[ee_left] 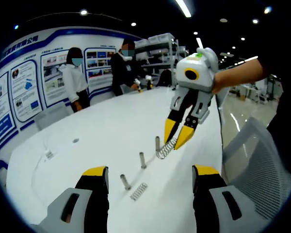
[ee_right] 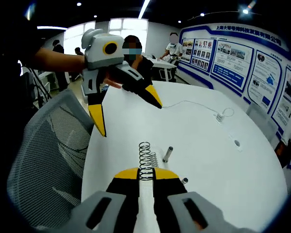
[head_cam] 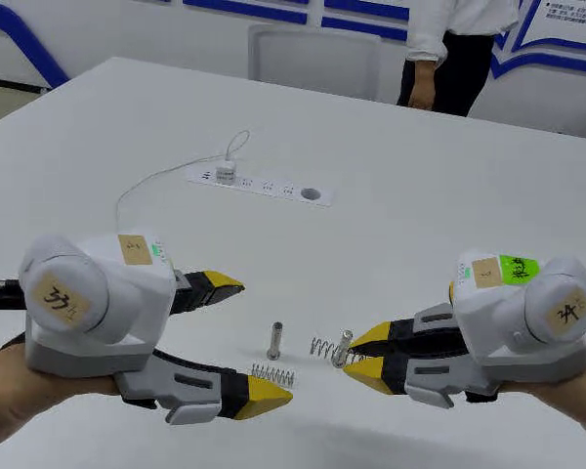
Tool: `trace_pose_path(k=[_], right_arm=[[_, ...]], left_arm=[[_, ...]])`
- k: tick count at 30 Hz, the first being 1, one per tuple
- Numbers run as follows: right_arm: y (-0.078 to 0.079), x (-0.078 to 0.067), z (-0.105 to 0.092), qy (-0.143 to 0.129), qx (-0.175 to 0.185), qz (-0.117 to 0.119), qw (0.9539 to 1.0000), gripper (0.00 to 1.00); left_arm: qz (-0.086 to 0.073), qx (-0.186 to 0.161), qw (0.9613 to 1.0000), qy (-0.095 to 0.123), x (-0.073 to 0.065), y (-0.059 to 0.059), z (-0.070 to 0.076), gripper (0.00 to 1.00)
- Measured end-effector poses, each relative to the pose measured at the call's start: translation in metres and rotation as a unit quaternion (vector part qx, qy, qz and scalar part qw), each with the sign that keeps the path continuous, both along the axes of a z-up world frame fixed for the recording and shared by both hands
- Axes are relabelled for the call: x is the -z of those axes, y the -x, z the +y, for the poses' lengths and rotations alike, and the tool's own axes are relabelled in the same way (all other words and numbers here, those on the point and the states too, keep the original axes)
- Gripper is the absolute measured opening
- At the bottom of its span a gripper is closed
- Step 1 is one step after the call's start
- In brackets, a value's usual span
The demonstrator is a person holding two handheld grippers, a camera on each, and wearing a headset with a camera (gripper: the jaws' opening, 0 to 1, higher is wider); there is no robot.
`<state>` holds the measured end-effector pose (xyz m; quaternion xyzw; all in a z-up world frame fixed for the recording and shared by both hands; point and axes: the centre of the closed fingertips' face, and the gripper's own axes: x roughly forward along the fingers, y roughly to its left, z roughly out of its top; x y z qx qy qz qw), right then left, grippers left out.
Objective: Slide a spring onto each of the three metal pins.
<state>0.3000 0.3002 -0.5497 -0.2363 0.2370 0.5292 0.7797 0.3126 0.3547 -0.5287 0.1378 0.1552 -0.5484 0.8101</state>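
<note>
The right gripper (head_cam: 352, 358) is grasping a spring (head_cam: 322, 347) in its jaws, probably needing it held in line with the pin (head_cam: 345, 344) at the spring's 3 o'clock end; the left gripper (ee_left: 150, 171) is hanging with its jaws released.

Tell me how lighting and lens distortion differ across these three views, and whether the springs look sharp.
Head view: flat, even light, only faint shadows on the white table, loose spring slightly soft. Left gripper view: fisheye bends the table edge, ceiling lights flare as bright spots. Right gripper view: same bending, window glare top left, held spring crisp in the right tongs.
</note>
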Motion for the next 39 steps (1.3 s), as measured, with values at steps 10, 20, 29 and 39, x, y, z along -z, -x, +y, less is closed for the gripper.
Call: trace_pose_path(k=[10, 20, 29, 39], right_arm=[[0.022, -0.017, 0.013, -0.007, -0.039, -0.003, 0.9992, 0.1], [0.031, -0.023, 0.024, -0.013, -0.058, -0.005, 0.9982, 0.1], [0.033, -0.028, 0.028, -0.018, -0.067, -0.005, 0.9976, 0.1], [0.035, -0.026, 0.031, -0.008, -0.077, -0.005, 0.997, 0.1]], left_arm=[[-0.015, 0.054, 0.9984, -0.001, -0.001, 0.018, -0.017, 0.52], [-0.01, 0.086, 0.9959, 0.024, -0.008, 0.029, -0.029, 0.42], [-0.012, 0.106, 0.9937, 0.033, -0.011, 0.037, -0.031, 0.25], [-0.023, 0.132, 0.9909, 0.015, -0.007, 0.045, -0.031, 0.13]])
